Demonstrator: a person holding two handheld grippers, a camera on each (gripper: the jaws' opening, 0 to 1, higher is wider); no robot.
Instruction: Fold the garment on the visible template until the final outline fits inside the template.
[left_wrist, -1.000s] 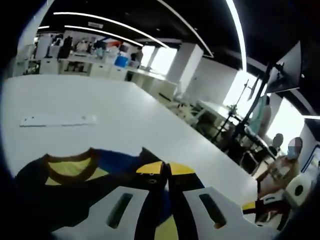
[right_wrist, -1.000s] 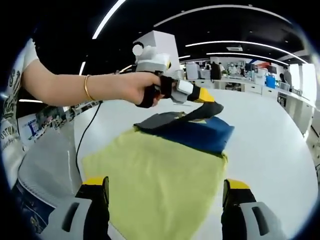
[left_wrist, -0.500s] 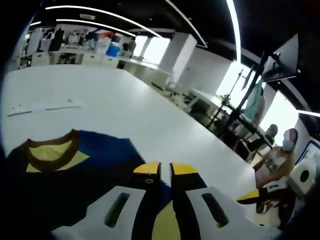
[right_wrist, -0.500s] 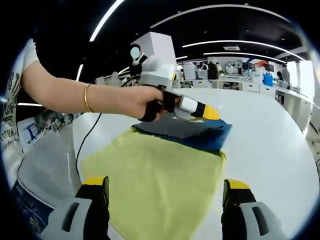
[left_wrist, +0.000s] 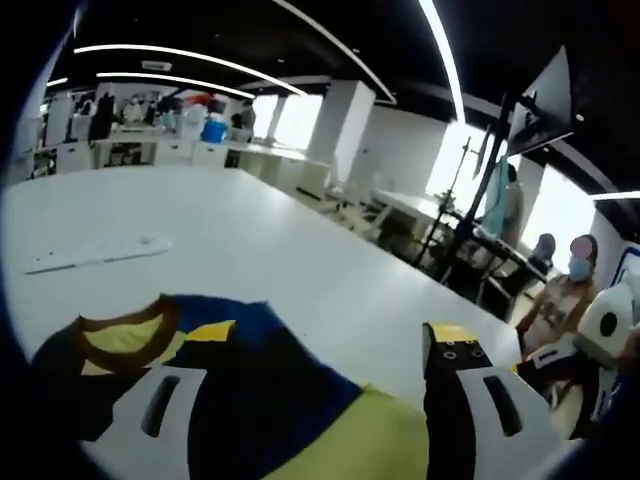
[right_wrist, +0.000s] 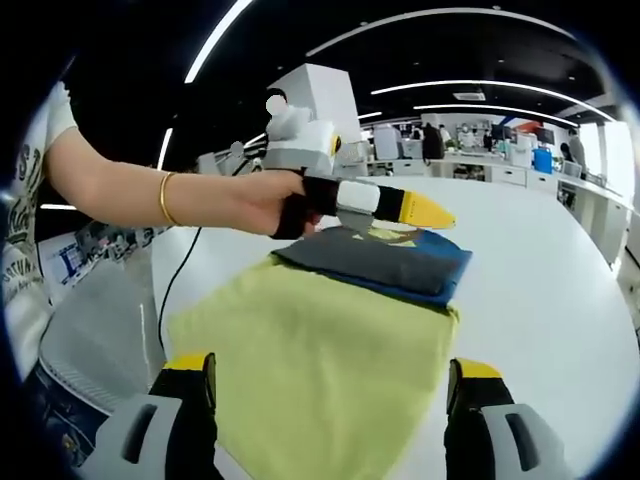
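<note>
The navy garment (left_wrist: 250, 370), with a brown collar over yellow lining, lies folded on the far end of a yellow-green sheet (right_wrist: 310, 350) on the white table (left_wrist: 250, 230). In the right gripper view the folded garment (right_wrist: 380, 262) shows grey on top and blue beneath. My left gripper (left_wrist: 330, 335) is open, its jaws standing wide apart over the garment with nothing between them. A hand holds the left gripper (right_wrist: 428, 212) just above the fold. My right gripper (right_wrist: 330, 368) is open at the sheet's near edge, holding nothing.
A white strip (left_wrist: 95, 252) lies on the table beyond the garment. The person's arm (right_wrist: 150, 190) and a black cable (right_wrist: 172, 275) cross the left side. Stands (left_wrist: 470, 230) and a seated person (left_wrist: 560, 310) are past the table's right edge.
My left gripper has opened and let go of the dark fabric, which now lies flat on the fold. It has lifted slightly. The right gripper has not moved.
</note>
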